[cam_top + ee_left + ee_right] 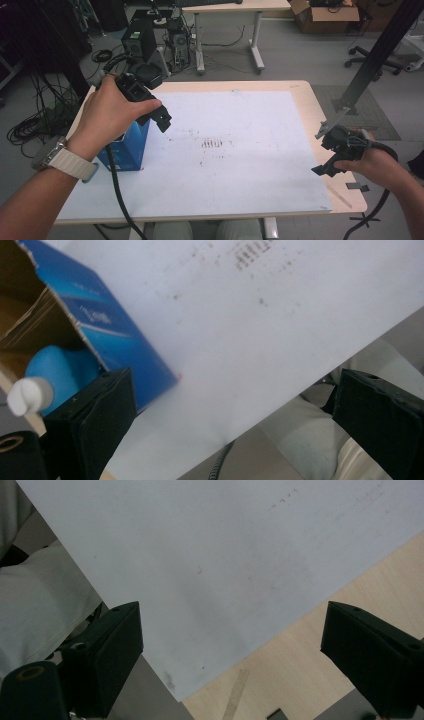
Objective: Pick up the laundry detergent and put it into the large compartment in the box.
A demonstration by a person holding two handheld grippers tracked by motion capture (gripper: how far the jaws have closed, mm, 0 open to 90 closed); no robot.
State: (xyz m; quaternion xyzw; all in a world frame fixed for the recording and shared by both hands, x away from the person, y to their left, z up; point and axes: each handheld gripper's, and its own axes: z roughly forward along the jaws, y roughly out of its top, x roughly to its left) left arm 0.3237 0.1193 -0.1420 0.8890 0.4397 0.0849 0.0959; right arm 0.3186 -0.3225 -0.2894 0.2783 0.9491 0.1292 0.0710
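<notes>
A: Blue cardboard, that box (125, 147) — it stands open-topped on the white sheet (240, 160) at the desk's (305, 95) left edge, and inside it lies a blue bottle (62, 372) with a white cap (27, 396), seen in the left gripper view

B: Why is the left hand-held gripper (162, 120) just above the box?

A: My guess is it's lining up over the open top; its jaws stand wide apart with nothing between them, tilted so its camera looks down into the box

B: And the right hand-held gripper (327, 150)?

A: Well away from the box, past the sheet's far right corner, hanging over bare wood. Its jaws are also spread wide and empty. It looks parked clear, leaving the space beside the box free for the other hand
</notes>
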